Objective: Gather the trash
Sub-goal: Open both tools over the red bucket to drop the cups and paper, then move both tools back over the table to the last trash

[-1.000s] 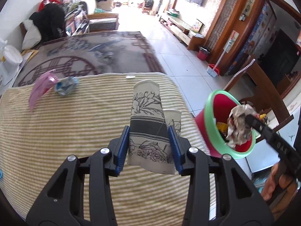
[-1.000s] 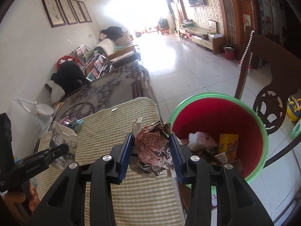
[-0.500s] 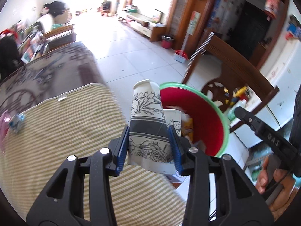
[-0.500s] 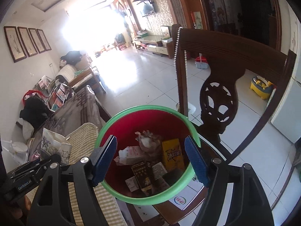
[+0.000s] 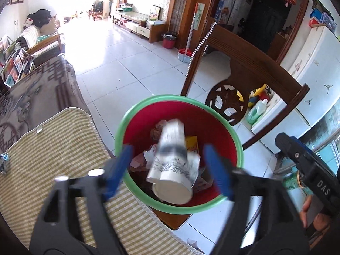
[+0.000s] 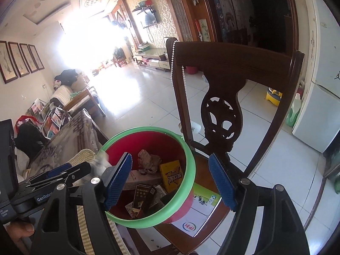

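A red bin with a green rim (image 5: 121,131) stands on a wooden chair seat beside the striped table cloth (image 5: 53,148). My left gripper (image 5: 167,148) is over the bin with its jaws opening. Two stacked floral paper cups (image 5: 172,159) are between the blue pads, free of them, blurred and tilted over the trash. My right gripper (image 6: 170,156) hangs open and empty above the same bin (image 6: 191,170). Inside lie a crumpled paper wad (image 6: 148,161) and a yellow carton (image 6: 171,175). One black finger (image 5: 297,155) of the right gripper shows at the right of the left wrist view.
The chair's carved dark backrest (image 6: 223,74) rises just behind the bin, with a bead chain hanging on it. A small wrapper (image 5: 3,162) lies at the cloth's left edge. A white cabinet (image 6: 314,116) and a green detergent bottle (image 6: 294,110) stand to the right on the tiled floor.
The left gripper swung right from the table to the bin and let go of the cups. The right gripper let its crumpled paper go into the bin and stays wide.
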Demonstrator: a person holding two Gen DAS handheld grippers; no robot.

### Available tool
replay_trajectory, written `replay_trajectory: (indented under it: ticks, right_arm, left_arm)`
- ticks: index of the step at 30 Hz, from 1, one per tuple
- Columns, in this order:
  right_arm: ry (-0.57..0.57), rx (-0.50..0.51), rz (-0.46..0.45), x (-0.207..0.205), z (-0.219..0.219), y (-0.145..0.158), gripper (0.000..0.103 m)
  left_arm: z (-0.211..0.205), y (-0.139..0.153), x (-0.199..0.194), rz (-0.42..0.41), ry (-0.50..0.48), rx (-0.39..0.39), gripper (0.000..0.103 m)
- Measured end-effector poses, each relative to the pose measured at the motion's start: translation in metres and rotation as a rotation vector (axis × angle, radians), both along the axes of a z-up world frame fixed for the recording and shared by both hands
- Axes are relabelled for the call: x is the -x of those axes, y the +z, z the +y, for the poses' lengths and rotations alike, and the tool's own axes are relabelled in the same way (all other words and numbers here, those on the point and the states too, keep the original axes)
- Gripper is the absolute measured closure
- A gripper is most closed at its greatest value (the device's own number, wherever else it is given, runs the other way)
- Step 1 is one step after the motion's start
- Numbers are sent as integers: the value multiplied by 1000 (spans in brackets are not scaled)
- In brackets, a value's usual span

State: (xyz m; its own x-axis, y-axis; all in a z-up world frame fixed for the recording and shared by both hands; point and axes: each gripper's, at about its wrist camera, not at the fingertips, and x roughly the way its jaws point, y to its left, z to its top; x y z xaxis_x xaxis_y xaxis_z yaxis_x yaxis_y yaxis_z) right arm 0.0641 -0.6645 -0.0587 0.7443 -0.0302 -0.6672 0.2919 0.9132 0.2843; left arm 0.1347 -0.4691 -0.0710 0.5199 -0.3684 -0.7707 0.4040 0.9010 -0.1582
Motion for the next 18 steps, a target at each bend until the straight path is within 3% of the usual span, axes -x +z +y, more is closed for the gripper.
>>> replay_trajectory:
  ticks: [5, 10, 18]
  right_arm:
    - [42, -6, 8, -8, 20, -1, 31]
    - [127, -2, 14, -23, 60, -2, 31]
    - [263, 20, 26, -42, 142, -1, 30]
  left_arm:
    - [25, 3, 9, 1, 39, 12, 23]
    - [85, -7, 20, 52, 157, 32, 21]
    - [269, -26, 23, 74, 530, -37, 21]
